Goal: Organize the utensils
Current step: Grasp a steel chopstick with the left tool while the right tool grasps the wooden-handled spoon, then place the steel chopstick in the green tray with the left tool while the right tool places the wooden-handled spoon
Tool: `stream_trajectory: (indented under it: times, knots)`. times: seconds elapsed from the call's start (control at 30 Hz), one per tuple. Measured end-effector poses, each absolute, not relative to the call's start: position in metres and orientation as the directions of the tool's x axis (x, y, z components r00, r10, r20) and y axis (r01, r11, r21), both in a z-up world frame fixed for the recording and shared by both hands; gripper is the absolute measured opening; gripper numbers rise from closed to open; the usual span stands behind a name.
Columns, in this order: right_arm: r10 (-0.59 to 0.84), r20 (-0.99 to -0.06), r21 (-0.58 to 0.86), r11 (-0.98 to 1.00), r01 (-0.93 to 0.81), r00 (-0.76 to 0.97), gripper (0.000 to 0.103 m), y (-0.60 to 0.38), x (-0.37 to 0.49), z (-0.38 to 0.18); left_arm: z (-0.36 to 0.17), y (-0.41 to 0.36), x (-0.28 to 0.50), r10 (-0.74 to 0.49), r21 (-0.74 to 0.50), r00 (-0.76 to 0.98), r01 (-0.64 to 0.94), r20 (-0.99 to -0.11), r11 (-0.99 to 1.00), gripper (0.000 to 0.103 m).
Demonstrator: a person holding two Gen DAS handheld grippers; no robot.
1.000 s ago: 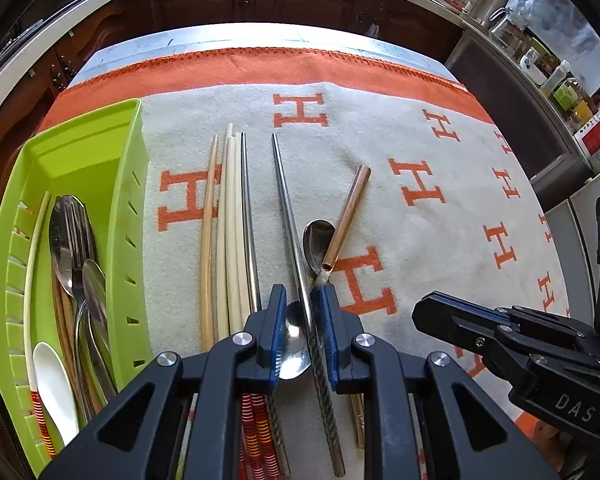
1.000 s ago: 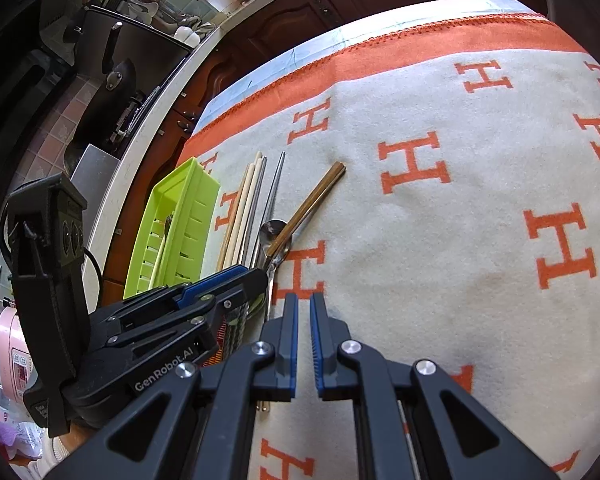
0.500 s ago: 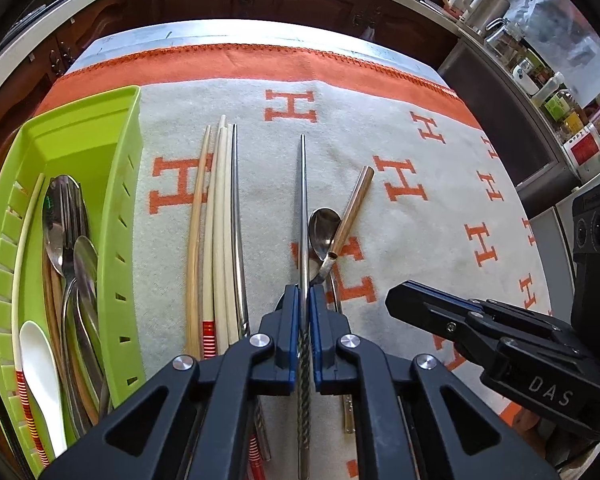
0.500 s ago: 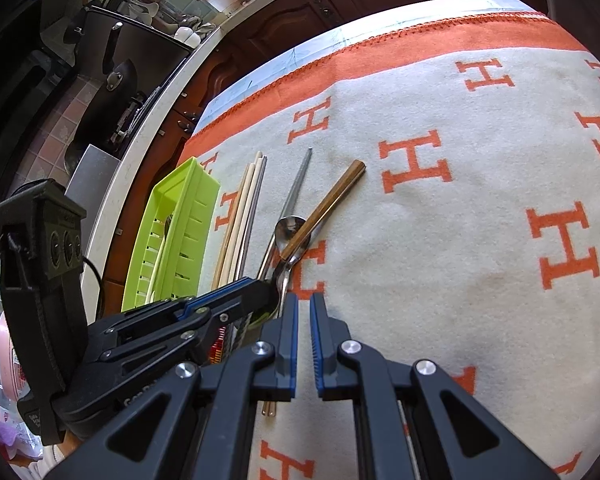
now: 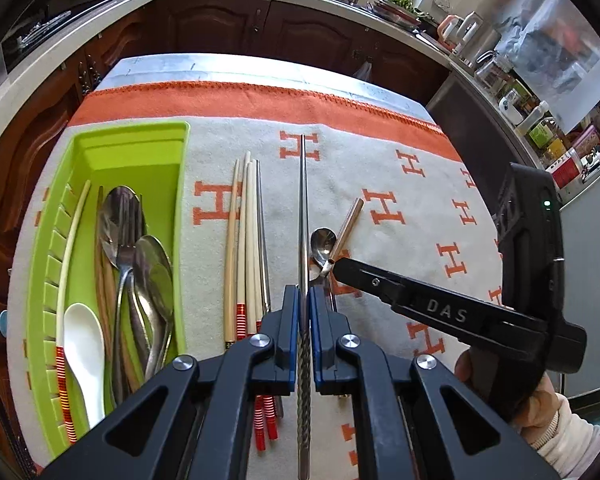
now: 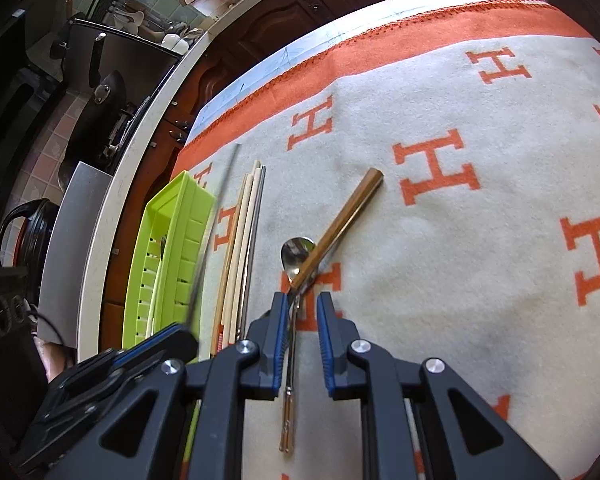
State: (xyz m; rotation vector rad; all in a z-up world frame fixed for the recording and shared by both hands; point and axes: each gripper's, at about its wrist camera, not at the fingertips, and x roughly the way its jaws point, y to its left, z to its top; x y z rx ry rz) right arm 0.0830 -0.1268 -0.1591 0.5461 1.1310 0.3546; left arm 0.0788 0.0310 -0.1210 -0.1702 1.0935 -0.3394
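Observation:
My left gripper (image 5: pixel 304 300) is shut on a long metal chopstick (image 5: pixel 302 208), held off the cloth and pointing away from me. To its left lies a green tray (image 5: pixel 132 130) holding several spoons and a white spoon (image 5: pixel 82 344). Cream chopsticks (image 5: pixel 242 240) lie on the cloth beside the tray. My right gripper (image 6: pixel 302 304) hovers low over a small metal spoon (image 6: pixel 298 252). Its jaws are opening, the spoon's thin handle runs between them, and the pads do not press it. A brown-handled utensil (image 6: pixel 340 224) lies across the spoon.
A cream cloth (image 6: pixel 480 280) with orange H marks and an orange border covers the table. Dark cabinets and a worktop with jars stand beyond the far edge. A person's hand and pale sleeve (image 5: pixel 556 420) hold the right gripper.
The left gripper shut on the metal chopstick and lifted it off the cloth, up and toward the tray. The right gripper's jaws spread apart over the spoon handle.

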Motion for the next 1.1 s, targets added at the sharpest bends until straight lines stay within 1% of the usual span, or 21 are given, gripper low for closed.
stream_trajectory:
  times: [0.17, 0.33, 0.47, 0.5, 0.53, 0.67, 0.73, 0.83, 1.1]
  knots:
    - [0.510, -0.769, 0.564, 0.825, 0.033, 0.385, 0.015, -0.118, 0.090, -0.163, -0.099, 0.056, 0.068, -0.327, -0.286, 0.476, 0.160, -0.816, 0.945, 0.003]
    - [0.456, -0.797, 0.518, 0.853, 0.060, 0.396, 0.015, -0.109, 0.094, -0.162, -0.088, 0.086, 0.060, -0.260, -0.241, 0.522, 0.105, -0.813, 0.965, 0.003]
    - [0.392, -0.824, 0.459, 0.885, 0.078, 0.410, 0.014, -0.100, 0.097, -0.158, -0.090, 0.109, 0.055, -0.220, -0.227, 0.528, 0.051, -0.821, 0.972, 0.003]
    - [0.375, -0.830, 0.444, 0.892, 0.082, 0.412, 0.012, -0.099, 0.098, -0.158, -0.092, 0.114, 0.054, -0.210, -0.223, 0.528, 0.038, -0.823, 0.974, 0.003]
    - [0.359, -0.837, 0.428, 0.900, 0.086, 0.414, 0.012, -0.097, 0.098, -0.157, -0.094, 0.118, 0.053, -0.202, -0.220, 0.527, 0.029, -0.826, 0.975, 0.003]
    - [0.312, -0.852, 0.378, 0.922, 0.084, 0.420, 0.013, -0.091, 0.099, -0.155, -0.103, 0.129, 0.049, -0.189, -0.220, 0.519, 0.001, -0.833, 0.975, 0.003]
    - [0.295, -0.855, 0.359, 0.930, 0.078, 0.427, 0.011, -0.089, 0.099, -0.154, -0.106, 0.134, 0.046, -0.182, -0.220, 0.518, -0.011, -0.836, 0.976, 0.003]
    - [0.314, -0.845, 0.387, 0.918, 0.088, 0.433, 0.007, -0.092, 0.097, -0.154, -0.110, 0.141, 0.041, -0.174, -0.218, 0.515, -0.026, -0.840, 0.976, 0.003]
    - [0.373, -0.810, 0.460, 0.883, 0.094, 0.453, 0.007, -0.105, 0.085, -0.147, -0.120, 0.155, 0.037, -0.172, -0.230, 0.504, -0.056, -0.847, 0.972, 0.003]
